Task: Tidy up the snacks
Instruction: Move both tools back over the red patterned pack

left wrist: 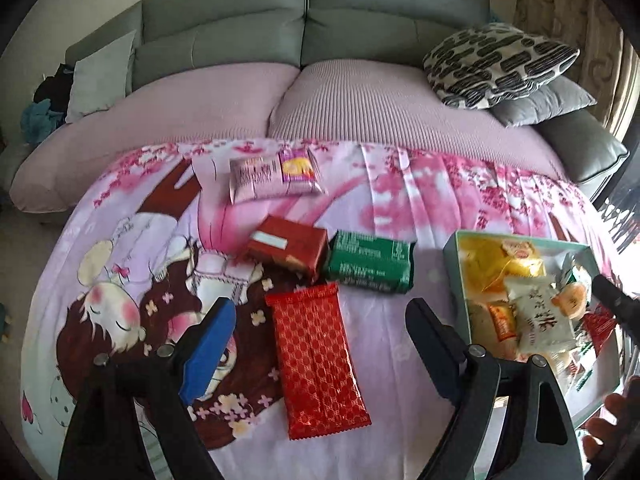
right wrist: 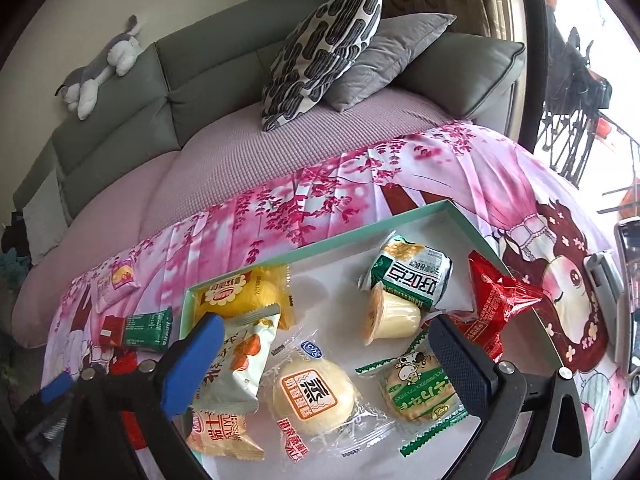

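Observation:
A flat red patterned packet (left wrist: 318, 360) lies on the printed cloth between the wide-apart fingers of my left gripper (left wrist: 322, 330), which is open and not touching it. Behind it sit a dark red box (left wrist: 288, 246), a green packet (left wrist: 370, 260) and a pink packet (left wrist: 276, 176). In the right wrist view my right gripper (right wrist: 326, 360) hangs open above the teal-rimmed tray (right wrist: 320, 250). Below its fingers lies a clear-wrapped steamed bun (right wrist: 310, 394). The tray also holds a yellow cake packet (right wrist: 244, 294), a jelly cup (right wrist: 390, 316), a green-white packet (right wrist: 412, 276), a red packet (right wrist: 496, 300) and a green cracker packet (right wrist: 416, 388).
The grey sofa (left wrist: 304, 32) with a pink seat cover lies behind the cloth. A patterned cushion (left wrist: 496, 64) and a grey cushion (left wrist: 544, 100) sit at its right end. A plush toy (right wrist: 102, 68) rests on the sofa back. A person's hand (left wrist: 616, 432) shows at the lower right.

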